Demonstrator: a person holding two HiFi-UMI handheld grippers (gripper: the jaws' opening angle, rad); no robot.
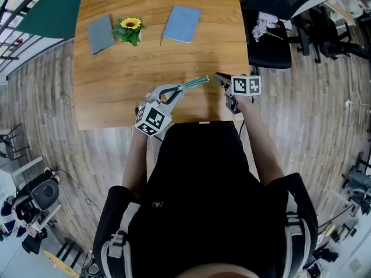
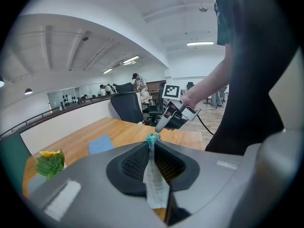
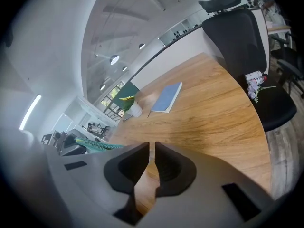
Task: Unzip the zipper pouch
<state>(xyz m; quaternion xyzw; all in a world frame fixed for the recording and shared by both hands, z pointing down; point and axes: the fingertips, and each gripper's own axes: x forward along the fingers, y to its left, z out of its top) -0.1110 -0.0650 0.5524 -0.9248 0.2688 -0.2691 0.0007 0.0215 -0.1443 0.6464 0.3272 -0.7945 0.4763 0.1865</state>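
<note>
Above the wooden table's [image 1: 116, 80] near edge, the zipper pouch [image 1: 194, 84] hangs on edge, a thin pale strip with a teal zipper. My left gripper [image 1: 178, 90] is shut on its left end. In the left gripper view the pouch [image 2: 154, 184] is pinched between the pads of the left gripper [image 2: 152, 144], its teal end poking out ahead. My right gripper [image 1: 215, 77] sits just off the pouch's right end. In the right gripper view the right gripper [image 3: 152, 146] shows a narrow gap with nothing in it, and the pouch [image 3: 97, 146] lies to its left.
A blue notebook [image 1: 181, 24], a grey notebook [image 1: 101, 33] and a potted sunflower [image 1: 130, 29] sit at the table's far side. A black office chair [image 1: 269, 39] stands to the right of the table. My own body fills the near edge.
</note>
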